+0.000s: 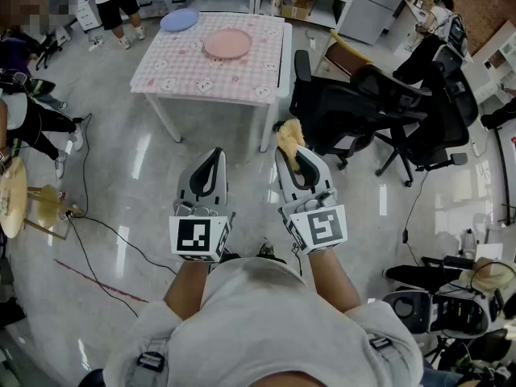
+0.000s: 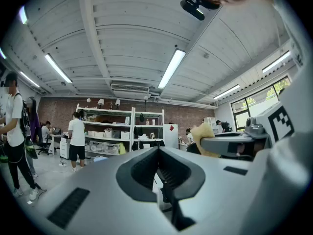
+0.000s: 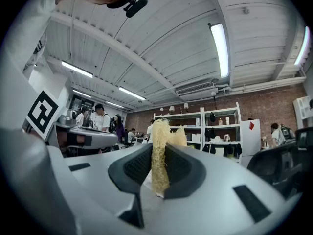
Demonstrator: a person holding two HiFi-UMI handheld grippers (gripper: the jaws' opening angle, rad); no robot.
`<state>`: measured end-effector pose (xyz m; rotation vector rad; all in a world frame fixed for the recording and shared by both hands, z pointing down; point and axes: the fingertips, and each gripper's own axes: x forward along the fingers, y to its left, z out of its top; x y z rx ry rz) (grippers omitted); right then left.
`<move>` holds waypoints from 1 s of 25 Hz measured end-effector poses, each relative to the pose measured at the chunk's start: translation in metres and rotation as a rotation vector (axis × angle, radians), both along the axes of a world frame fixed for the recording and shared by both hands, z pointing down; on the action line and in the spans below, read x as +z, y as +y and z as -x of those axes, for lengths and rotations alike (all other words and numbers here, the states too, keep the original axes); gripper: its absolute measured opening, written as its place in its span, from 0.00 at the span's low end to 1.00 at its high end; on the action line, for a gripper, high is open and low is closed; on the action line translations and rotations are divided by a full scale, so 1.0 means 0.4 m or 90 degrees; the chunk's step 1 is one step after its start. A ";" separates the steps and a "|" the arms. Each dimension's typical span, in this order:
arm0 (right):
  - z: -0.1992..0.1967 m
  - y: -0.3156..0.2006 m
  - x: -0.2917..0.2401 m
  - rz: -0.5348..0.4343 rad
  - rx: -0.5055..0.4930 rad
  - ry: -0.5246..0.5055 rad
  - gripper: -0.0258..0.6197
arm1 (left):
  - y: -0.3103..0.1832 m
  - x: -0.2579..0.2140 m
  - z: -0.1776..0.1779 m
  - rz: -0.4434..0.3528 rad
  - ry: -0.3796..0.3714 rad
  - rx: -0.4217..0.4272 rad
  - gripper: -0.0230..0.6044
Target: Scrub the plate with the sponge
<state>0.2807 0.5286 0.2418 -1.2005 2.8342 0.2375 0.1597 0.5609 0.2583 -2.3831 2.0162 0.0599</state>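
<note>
while i stand back from the counter, i hold both grippers out low in front of me, in the lower middle of the head view. my right gripper sits just right of centre, its fingers clamped on the yellow sponge. in the right gripper view the sponge stands upright between the two dark fingers, squeezed thin, with its frayed top poking out above them. my left gripper sits just left of centre, near the right one but apart from it. its fingers are closed together with nothing between them. at the right middle of the left gripper view, the sponge shows sticking out past the tip of the right gripper.

the pink plate lies flat on the counter in the upper middle of the head view, on a pink checked cloth. it is well apart from both grippers, with bare glossy floor between. neither the sponge nor either gripper touches it. a blue plate lies up and to the left of the pink one, near the counter's far corner. black office chairs stand beside the counter, in the upper right of the frame.
</note>
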 end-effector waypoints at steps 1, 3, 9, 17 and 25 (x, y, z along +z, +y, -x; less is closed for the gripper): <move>0.001 0.001 0.002 0.003 -0.002 0.001 0.14 | 0.001 0.003 -0.002 0.003 0.000 0.001 0.05; 0.003 0.006 0.007 0.009 -0.008 0.002 0.14 | 0.005 0.010 -0.006 0.009 0.000 0.002 0.05; 0.016 0.025 0.021 0.025 -0.019 -0.004 0.14 | 0.024 0.033 -0.006 0.031 0.003 0.013 0.05; 0.033 0.029 0.053 0.039 -0.024 -0.003 0.14 | 0.037 0.081 -0.002 0.058 0.007 0.024 0.09; 0.081 0.043 0.064 0.043 -0.024 0.008 0.14 | 0.054 0.097 0.055 0.066 0.016 0.022 0.14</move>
